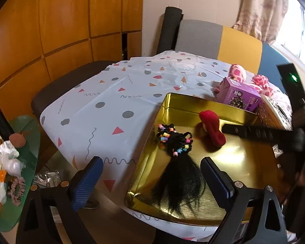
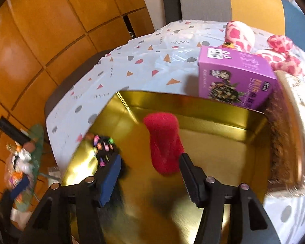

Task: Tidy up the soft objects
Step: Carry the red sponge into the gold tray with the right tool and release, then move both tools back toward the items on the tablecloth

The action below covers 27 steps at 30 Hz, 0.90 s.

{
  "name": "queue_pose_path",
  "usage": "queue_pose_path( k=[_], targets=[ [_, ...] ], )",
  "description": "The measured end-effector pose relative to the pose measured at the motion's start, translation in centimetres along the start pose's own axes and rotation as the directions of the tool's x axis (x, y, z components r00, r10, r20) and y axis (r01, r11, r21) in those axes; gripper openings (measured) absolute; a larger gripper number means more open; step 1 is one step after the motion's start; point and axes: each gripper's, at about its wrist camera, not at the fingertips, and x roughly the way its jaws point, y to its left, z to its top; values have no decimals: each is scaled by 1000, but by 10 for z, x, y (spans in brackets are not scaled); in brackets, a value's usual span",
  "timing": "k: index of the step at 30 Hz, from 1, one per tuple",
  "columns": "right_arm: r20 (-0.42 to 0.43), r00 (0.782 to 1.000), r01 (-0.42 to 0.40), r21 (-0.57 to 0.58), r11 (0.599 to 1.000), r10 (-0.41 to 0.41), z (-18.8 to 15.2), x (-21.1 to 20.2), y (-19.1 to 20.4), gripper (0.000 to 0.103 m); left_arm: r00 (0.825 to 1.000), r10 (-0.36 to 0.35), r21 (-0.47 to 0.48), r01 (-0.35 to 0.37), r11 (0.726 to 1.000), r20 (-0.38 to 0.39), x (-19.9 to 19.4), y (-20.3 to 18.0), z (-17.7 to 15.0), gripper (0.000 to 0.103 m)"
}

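Though two soft things — a red pad [image 2: 163,144] and a beaded hairpiece [image 1: 175,142] — are laid in the gold tray [image 1: 229,105], pink plush [image 1: 238,72] is left behind it; both claws, left [image 1: 152,180] and right [image 2: 150,175], are spread, pinching nothing.

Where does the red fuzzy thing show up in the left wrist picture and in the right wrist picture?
Left wrist: the red fuzzy piece sits right of centre, inside the gold tray, beside the black hairpiece with beads.
Right wrist: the red fuzzy piece is at centre, just ahead of the right gripper, whose jaws are apart.
Shared landmark: the purple box behind the tray's far rim.
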Motion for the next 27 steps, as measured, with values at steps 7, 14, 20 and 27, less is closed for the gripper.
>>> queue_pose_path(
  k=[7, 14, 20, 27],
  targets=[
    [68, 994, 96, -67, 993, -91, -33, -34, -8, 60, 1000, -25, 70, 25, 997, 6, -5, -22, 2, 97],
    [150, 976, 170, -69, 983, -158, -51, -72, -22, 60, 999, -43, 128, 41, 991, 8, -9, -43, -1, 99],
    [172, 965, 203, -19, 979, -196, -66, -97, -47, 60, 997, -73, 164, 72, 984, 5, -12, -62, -4, 101],
    [184, 946, 258, 73, 963, -268, -81, -126, -87, 60, 994, -107, 226, 101, 969, 13, -15, -89, -5, 101]
  ],
)
